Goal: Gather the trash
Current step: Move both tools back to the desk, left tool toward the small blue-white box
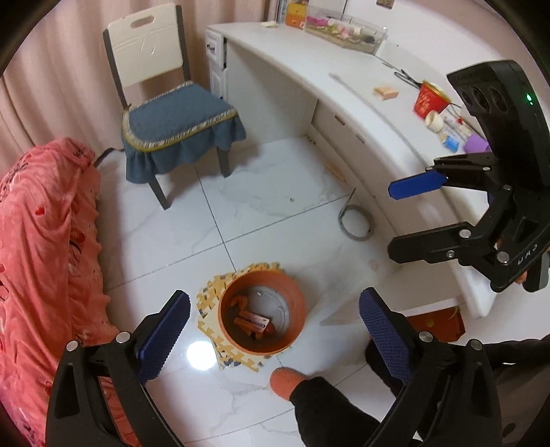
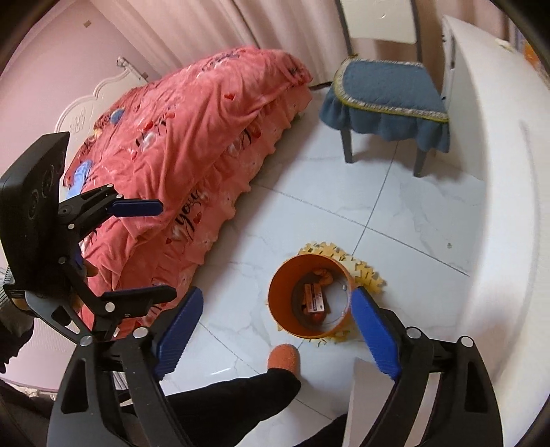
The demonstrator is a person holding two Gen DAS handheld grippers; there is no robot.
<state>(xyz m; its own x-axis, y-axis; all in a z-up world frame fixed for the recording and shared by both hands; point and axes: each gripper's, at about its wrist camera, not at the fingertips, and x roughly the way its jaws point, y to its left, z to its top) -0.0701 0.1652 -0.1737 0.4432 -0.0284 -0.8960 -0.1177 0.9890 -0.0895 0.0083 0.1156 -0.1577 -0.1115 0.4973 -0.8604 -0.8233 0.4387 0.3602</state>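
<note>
Below my left gripper (image 1: 275, 340), in the left wrist view, the orange bin (image 1: 262, 311) stands upright on the tiled floor (image 1: 261, 213), resting on a yellow foam mat (image 1: 220, 347). Its fingers are spread wide apart and hold nothing; the bin shows between them. Inside the bin lie a small orange-and-white box (image 1: 255, 319) and some crumpled orange scraps (image 1: 240, 302). Beyond the bin stands a chair (image 1: 168, 113) with a blue cushion cover. Right of the bin runs the white surface (image 1: 309, 65), carrying a red cup (image 1: 429, 99) and a clear organiser tray (image 1: 343, 31). My right gripper (image 1: 405, 220) hangs above and to the right of the bin, its fingers apart and empty. A foot in an orange slipper (image 1: 287, 380) stands just before the bin.

Over the same bin (image 2: 309, 295), in the right wrist view, my right gripper (image 2: 275, 326) is open and empty; its right finger overlaps the bin's rim. The box (image 2: 314, 297) lies on the bin floor. Left of the bin is a bed with a pink quilt (image 2: 192, 137). My left gripper (image 2: 151, 251), fingers parted and empty, is further left of the bin, in front of the quilt.
</note>
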